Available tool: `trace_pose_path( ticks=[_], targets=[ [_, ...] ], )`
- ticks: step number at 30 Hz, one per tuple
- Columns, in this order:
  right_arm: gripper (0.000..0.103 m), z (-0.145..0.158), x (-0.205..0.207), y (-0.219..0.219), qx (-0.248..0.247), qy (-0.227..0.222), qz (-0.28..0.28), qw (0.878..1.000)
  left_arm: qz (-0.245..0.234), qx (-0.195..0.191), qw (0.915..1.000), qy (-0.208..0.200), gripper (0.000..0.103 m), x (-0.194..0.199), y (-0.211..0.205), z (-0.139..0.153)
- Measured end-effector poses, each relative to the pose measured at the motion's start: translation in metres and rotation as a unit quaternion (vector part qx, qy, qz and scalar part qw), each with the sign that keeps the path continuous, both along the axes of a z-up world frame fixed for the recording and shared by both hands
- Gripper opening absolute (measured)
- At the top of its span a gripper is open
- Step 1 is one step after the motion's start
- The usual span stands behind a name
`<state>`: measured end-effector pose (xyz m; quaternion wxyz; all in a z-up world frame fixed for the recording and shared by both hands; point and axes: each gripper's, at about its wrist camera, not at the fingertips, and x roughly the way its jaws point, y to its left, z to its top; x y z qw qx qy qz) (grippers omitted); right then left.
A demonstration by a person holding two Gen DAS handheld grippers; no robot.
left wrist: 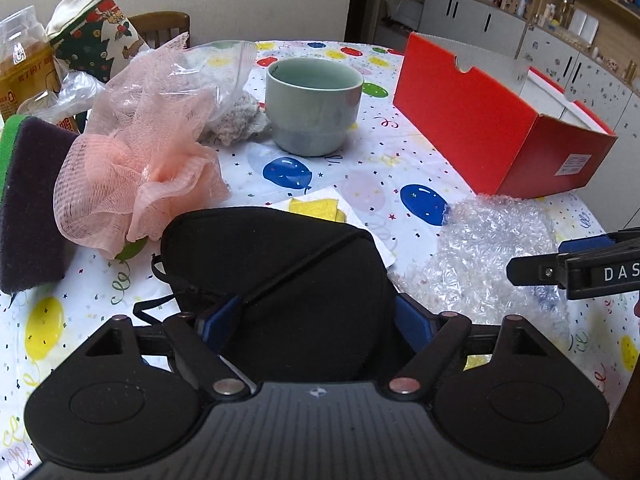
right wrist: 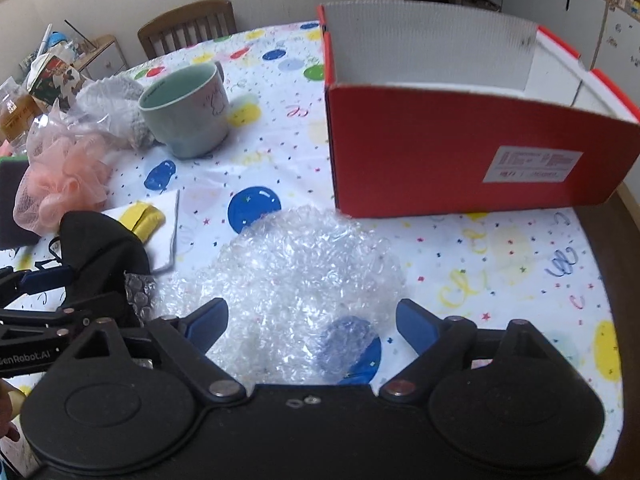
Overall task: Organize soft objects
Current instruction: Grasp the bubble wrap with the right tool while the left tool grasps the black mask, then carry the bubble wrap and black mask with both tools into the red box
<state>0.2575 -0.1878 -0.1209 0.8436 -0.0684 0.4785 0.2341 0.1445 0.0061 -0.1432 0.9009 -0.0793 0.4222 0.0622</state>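
the black face mask (left wrist: pixel 280 280) lies low in the middle of my left view, and my left gripper (left wrist: pixel 314 326) straddles it, a blue pad at each of its sides; i cannot tell whether the pads press on it. in my right view the crumpled bubble wrap (right wrist: pixel 304 276) fills the lower middle, and my right gripper (right wrist: pixel 312 328) stands spread over its near part, the pads not squeezing it. the other soft things sit to the left of the left view: a pink mesh bath pouf (left wrist: pixel 140 168), partly under a clear plastic bag (left wrist: pixel 224 72), and a dark sponge with a green edge (left wrist: pixel 28 204). a yellow cloth on a white napkin (left wrist: pixel 316 206) shows just above the mask. a pale green cup (left wrist: pixel 314 108) stands upper middle. the open red box (right wrist: pixel 472 152) fills the upper right of the right view, with a white label (right wrist: pixel 532 166) too blurred to read. i read "das" on my right gripper at the right edge of the left view, and "enrobot.ai" on my left one at the left edge of the right view. all rests on a balloon-print tablecloth (right wrist: pixel 500 264).
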Motion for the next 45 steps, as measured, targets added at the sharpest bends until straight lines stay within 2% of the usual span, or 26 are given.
trace_pose_path(
  ticks=[2,3,5,7,8,10,12,15,21,27,36,45],
  targets=[
    [0.089,-0.002,0.001,0.002,-0.003,0.003,0.006,1.0,0.001,0.002,1.0,0.002,0.074,0.001,-0.001,-0.001],
    [0.085,-0.003,0.001,0.003,-0.004,0.003,0.008,1.0,0.001,0.003,1.0,0.005,0.065,0.002,-0.002,-0.002],
    [0.082,-0.004,0.001,0.004,-0.005,0.003,0.012,1.0,0.002,0.003,0.9999,0.01,0.063,0.002,-0.003,-0.004],
    [0.08,-0.004,0.0,0.006,-0.007,0.001,0.014,1.0,0.002,0.003,1.0,0.008,0.053,0.002,-0.004,-0.004],
    [0.075,-0.004,0.0,0.006,-0.008,-0.001,0.016,1.0,0.0,0.002,1.0,0.006,0.05,0.001,-0.005,-0.003],
    [0.067,-0.003,-0.001,0.007,-0.011,-0.005,0.017,1.0,0.0,0.005,1.0,0.002,0.036,0.0,-0.006,-0.001],
    [0.053,-0.002,-0.002,0.007,-0.012,-0.008,0.017,1.0,0.001,0.004,1.0,-0.001,0.03,-0.001,-0.005,0.0],
    [0.043,0.002,-0.005,0.003,-0.004,-0.013,0.014,1.0,0.0,-0.007,0.9999,-0.008,0.014,-0.004,-0.002,0.003],
    [0.027,0.014,-0.017,0.001,0.011,-0.03,0.013,0.999,-0.013,-0.01,0.9996,-0.024,0.01,-0.011,-0.004,0.011],
    [0.019,0.032,-0.03,-0.004,0.032,-0.049,0.008,0.998,-0.005,-0.022,0.9989,-0.042,0.008,-0.019,0.004,0.022],
    [0.015,0.074,-0.043,-0.021,0.069,-0.079,-0.001,0.994,0.001,-0.035,0.9965,-0.076,0.005,-0.029,0.013,0.056],
    [0.015,0.122,-0.034,-0.047,0.089,-0.099,-0.01,0.991,-0.007,-0.059,0.9929,-0.103,0.005,-0.028,0.01,0.095]
  ],
)
